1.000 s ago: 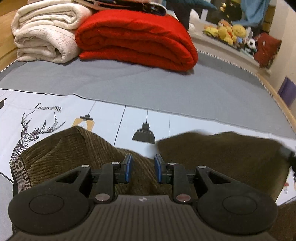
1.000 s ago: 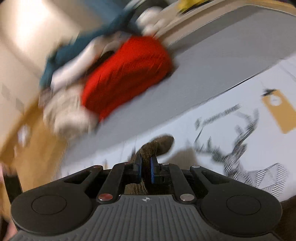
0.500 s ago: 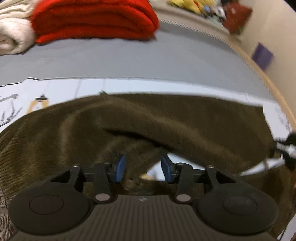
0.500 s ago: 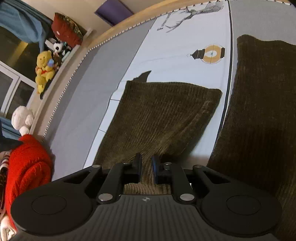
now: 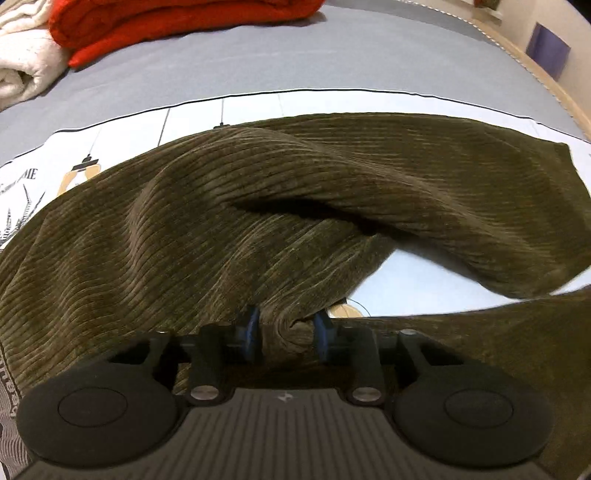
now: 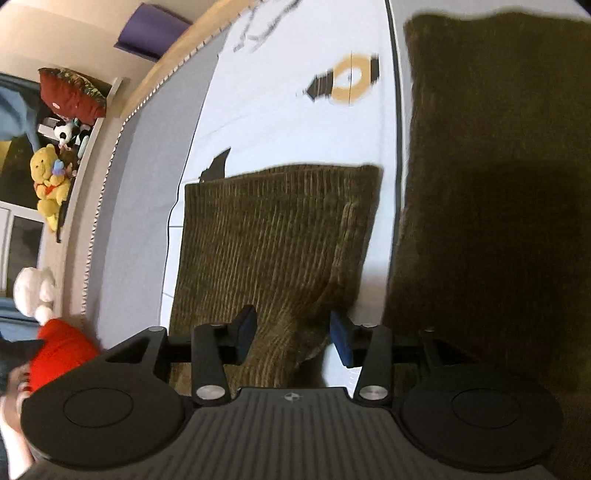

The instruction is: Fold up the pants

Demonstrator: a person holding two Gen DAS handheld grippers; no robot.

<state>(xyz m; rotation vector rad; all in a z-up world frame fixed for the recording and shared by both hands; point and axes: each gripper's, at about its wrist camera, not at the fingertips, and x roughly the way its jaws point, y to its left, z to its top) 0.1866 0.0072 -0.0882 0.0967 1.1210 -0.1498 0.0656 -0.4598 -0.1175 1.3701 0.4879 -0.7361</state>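
Observation:
Olive-brown corduroy pants (image 5: 280, 206) lie rumpled across a printed white and grey sheet (image 5: 258, 107) on the bed. My left gripper (image 5: 286, 332) is open, its blue pads on either side of a bunched fold of the fabric at the near edge. In the right wrist view one pant leg (image 6: 273, 236) stretches ahead to its hem and the other leg (image 6: 491, 192) lies to the right. My right gripper (image 6: 291, 330) is open, with a fold of the nearer leg between its spread pads.
A folded red blanket (image 5: 177, 18) and a cream blanket (image 5: 22, 62) sit at the bed's far side. Stuffed toys (image 6: 50, 184) and a red cushion (image 6: 72, 94) line a shelf past the wooden bed edge (image 6: 177, 55).
My right gripper was shut on the pant leg and has opened, leaving the leg on the sheet. My left gripper has lowered into the fabric, still open. The pants now lie more spread out.

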